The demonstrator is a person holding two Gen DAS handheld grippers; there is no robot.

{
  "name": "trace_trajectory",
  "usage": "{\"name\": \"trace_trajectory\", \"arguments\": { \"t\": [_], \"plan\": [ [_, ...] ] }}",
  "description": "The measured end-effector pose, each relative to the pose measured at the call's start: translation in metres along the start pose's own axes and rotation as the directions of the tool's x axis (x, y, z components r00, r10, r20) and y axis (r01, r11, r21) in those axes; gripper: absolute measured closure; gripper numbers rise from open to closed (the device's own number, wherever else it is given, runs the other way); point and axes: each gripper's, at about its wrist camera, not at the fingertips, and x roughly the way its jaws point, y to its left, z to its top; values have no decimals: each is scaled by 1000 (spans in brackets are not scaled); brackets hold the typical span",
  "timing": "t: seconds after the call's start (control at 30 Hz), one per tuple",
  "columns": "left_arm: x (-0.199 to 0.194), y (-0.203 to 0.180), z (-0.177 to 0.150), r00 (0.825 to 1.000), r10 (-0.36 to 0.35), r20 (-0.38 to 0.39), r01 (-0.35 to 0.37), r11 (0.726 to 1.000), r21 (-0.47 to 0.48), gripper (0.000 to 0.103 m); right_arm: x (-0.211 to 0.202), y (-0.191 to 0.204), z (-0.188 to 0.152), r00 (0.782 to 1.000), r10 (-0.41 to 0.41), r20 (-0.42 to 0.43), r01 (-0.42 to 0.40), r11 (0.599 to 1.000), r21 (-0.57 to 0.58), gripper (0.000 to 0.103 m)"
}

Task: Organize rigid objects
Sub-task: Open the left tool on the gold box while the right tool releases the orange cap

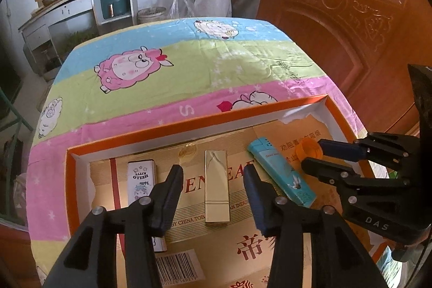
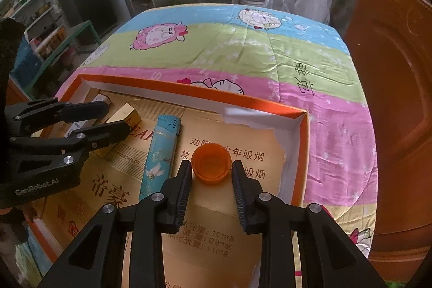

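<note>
- My right gripper [image 2: 211, 166] brackets the orange cap [image 2: 211, 163] in the tray [image 2: 259, 100], fingers touching its sides (grip looks light).
- My left gripper [image 1: 213, 173] hangs open over the gold box [image 1: 216, 193].
- The blue lighter [image 2: 159, 153] lies at the cap's 9 o'clock.

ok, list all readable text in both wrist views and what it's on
"HELLO KITTY": white box, upside down.
"BY CHINA TOB": gold carton liner.
"INDUSTRIAL CO.": same liner, right wrist view.
"10mg", "0.9mg", "11mg": liner, near edge.
"DAS": right gripper body.
"GenRobot.AI": left gripper body.
"S": tablecloth.
Blue lighter print, barcode digits: unreadable.
</note>
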Motion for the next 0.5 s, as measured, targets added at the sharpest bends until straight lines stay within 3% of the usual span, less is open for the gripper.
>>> {"name": "trace_trajectory", "arguments": {
  "t": [0.2, 0.33, 0.5],
  "plan": [
    [-7, -1, -1, 1000, 0, 11, 0, 1000, 0, 57, -4, -3, -2, 1000, 6, -2, -6, 1000, 18, 66],
    [-13, 1, -2, 1000, 0, 20, 0, 1000, -3, 57, -7, -2, -3, 1000, -5, 2, 5, 1000, 18, 54],
    [-22, 3, -4, 999, -4, 36, 5, 1000, -12, 57, -13, -4, -5, 1000, 3, 0, -3, 999, 33, 54]
  ]
}}
